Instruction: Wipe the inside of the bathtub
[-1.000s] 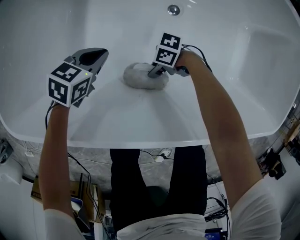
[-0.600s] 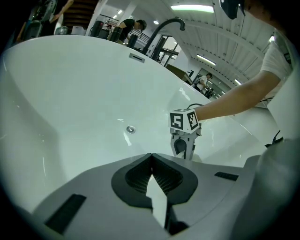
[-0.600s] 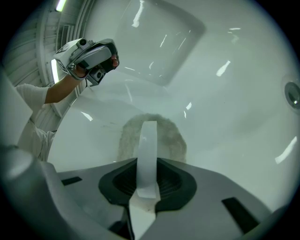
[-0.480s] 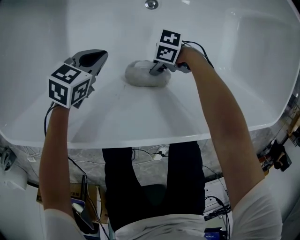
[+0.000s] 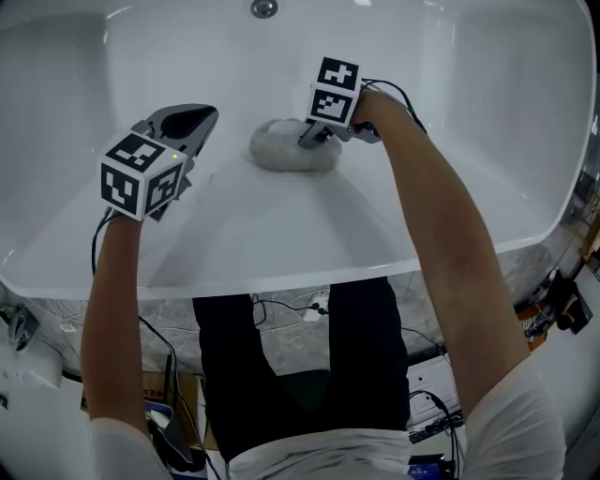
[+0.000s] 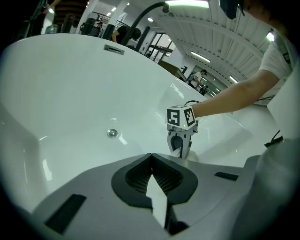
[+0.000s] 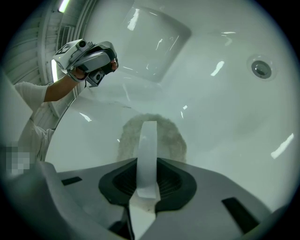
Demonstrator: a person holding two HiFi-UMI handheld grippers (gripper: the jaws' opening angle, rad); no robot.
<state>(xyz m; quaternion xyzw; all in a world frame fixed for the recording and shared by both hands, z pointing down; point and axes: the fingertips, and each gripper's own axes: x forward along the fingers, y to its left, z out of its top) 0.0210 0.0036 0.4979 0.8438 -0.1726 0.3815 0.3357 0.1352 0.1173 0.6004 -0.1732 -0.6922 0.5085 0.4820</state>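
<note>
A round grey wiping pad (image 5: pixel 291 148) lies flat on the sloping inner wall of the white bathtub (image 5: pixel 262 234). My right gripper (image 5: pixel 319 134) is on the pad's right edge. In the right gripper view, that gripper (image 7: pixel 147 164) is shut on a white strap (image 7: pixel 147 140) that runs over the pad (image 7: pixel 171 138). My left gripper (image 5: pixel 184 120) hovers to the pad's left above the tub wall, apart from the pad. Its jaws (image 6: pixel 151 158) are shut with nothing between them. From the left gripper view, the right gripper (image 6: pixel 180 144) points down at the tub.
The tub's drain (image 5: pixel 263 7) sits on the floor beyond the pad, also seen as the drain (image 7: pixel 261 68) and the drain (image 6: pixel 111 133). An overflow plate (image 6: pixel 114 49) is on the far wall. Below the tub rim (image 5: pixel 281 277) are cables and boxes on the floor (image 5: pixel 319 309).
The head view has drifted, so the drain now sits higher and further left in the picture. The right gripper stays on the pad; the left gripper has barely moved.
</note>
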